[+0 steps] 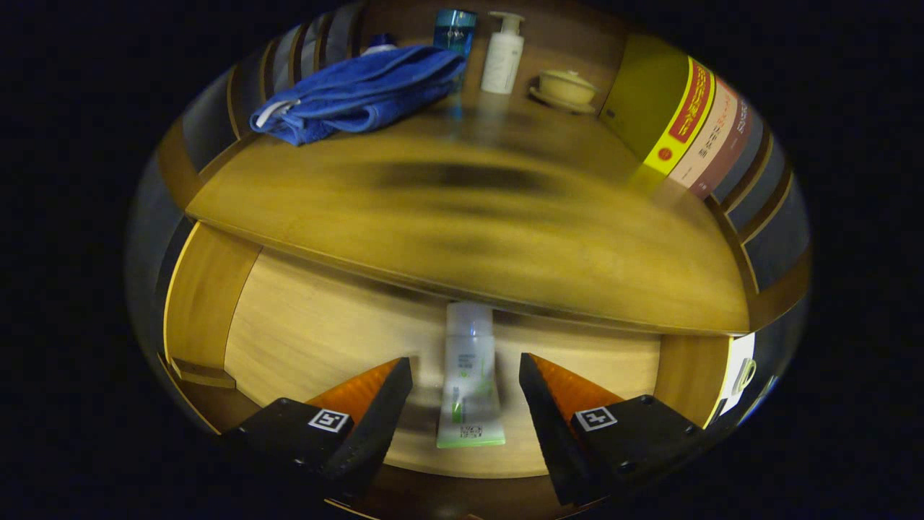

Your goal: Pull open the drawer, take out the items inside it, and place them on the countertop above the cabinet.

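The drawer [310, 325] stands pulled open below the wooden countertop [469, 209]. A white tube with green print [469, 375] lies flat on the drawer floor, cap end toward the back under the countertop's edge. My gripper [465, 383] is open above the drawer, with one finger on each side of the tube and a gap between each finger and it. A blue towel [361, 90] lies on the countertop at the back left.
At the back of the countertop stand a blue bottle [455, 29], a white pump bottle [503, 54] and a lidded bowl on a saucer [567, 88]. Books [693, 123] lean at the right. The drawer's side walls [206, 303] flank the fingers.
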`<move>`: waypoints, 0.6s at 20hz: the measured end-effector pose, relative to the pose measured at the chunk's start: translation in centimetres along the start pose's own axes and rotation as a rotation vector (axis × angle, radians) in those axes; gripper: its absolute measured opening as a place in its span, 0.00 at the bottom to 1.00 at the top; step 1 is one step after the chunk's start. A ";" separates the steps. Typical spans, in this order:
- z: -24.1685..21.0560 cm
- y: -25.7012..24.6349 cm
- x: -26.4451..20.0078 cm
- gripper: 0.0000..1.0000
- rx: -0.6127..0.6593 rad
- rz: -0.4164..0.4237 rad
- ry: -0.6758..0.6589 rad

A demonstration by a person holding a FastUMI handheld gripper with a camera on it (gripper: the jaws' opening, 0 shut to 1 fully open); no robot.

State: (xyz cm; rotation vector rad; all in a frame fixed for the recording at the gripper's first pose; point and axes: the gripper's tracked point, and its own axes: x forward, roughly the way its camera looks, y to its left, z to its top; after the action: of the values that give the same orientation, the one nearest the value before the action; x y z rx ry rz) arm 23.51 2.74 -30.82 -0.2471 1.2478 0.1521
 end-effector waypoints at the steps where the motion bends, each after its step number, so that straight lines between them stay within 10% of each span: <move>1: -0.3 0.1 0.2 0.98 -0.002 0.008 0.023; 12: 0.7 0.3 0.2 0.92 0.058 0.039 0.198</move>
State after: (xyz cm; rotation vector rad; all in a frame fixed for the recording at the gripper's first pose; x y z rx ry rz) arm 24.17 3.23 -30.77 -0.1908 1.4520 0.1270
